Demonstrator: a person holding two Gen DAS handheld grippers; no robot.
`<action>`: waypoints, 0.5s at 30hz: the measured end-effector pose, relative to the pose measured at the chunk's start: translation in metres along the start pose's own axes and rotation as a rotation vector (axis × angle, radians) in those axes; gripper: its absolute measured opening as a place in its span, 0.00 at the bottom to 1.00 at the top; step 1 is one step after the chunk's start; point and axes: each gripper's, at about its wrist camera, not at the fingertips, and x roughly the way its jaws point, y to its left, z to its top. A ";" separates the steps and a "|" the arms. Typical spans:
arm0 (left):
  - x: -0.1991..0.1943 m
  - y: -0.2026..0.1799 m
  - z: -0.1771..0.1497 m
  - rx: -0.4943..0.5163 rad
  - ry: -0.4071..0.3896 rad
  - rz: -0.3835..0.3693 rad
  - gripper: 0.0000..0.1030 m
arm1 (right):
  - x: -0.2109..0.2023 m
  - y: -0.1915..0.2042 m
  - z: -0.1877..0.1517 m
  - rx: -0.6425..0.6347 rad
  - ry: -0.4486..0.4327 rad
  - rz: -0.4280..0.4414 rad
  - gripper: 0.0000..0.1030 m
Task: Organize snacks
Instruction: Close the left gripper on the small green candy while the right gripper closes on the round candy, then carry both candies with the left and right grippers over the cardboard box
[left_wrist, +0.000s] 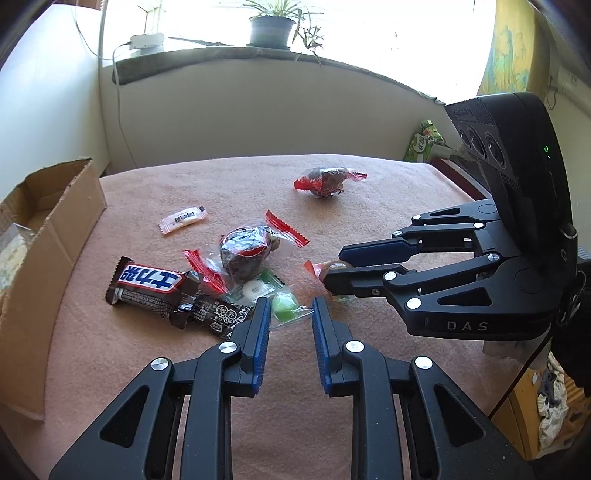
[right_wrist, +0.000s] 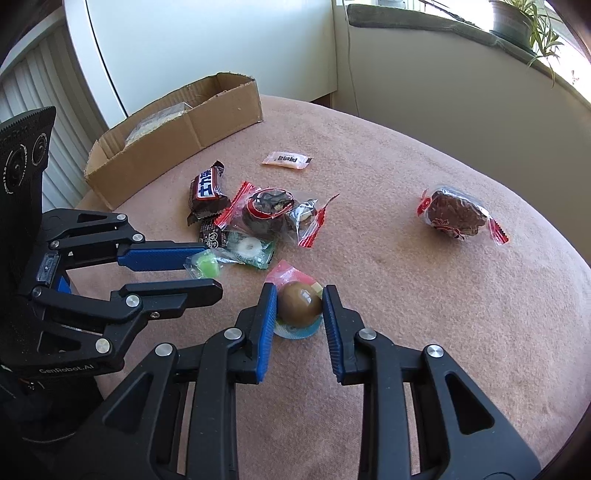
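Right gripper (right_wrist: 300, 301): my jaws bracket one brown jelly cup (right_wrist: 299, 303), touching it.
Left gripper (left_wrist: 289, 314): mine, parted, holding nothing.
Red-edged cakes: two.
Cardboard box (right_wrist: 177, 129): one.

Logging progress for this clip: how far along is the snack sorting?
Early. The cardboard box holds something pale, hard to identify. In hand: the right gripper brackets the brown round snack; the left gripper is open near the green candy. Left on the cloth: chocolate bar, white candy, two dark cakes.

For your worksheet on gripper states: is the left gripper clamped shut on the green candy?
No: the left gripper stands open, the green candy lying loose between its fingertips.
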 end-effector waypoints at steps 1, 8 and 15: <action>-0.002 0.001 0.000 -0.004 -0.005 0.000 0.21 | -0.001 0.001 0.000 0.001 -0.004 -0.014 0.25; -0.028 0.012 0.000 -0.030 -0.054 0.017 0.21 | -0.013 0.008 0.004 -0.006 -0.023 -0.029 0.25; -0.054 0.033 -0.001 -0.065 -0.104 0.052 0.21 | -0.028 0.025 0.017 -0.033 -0.057 -0.034 0.25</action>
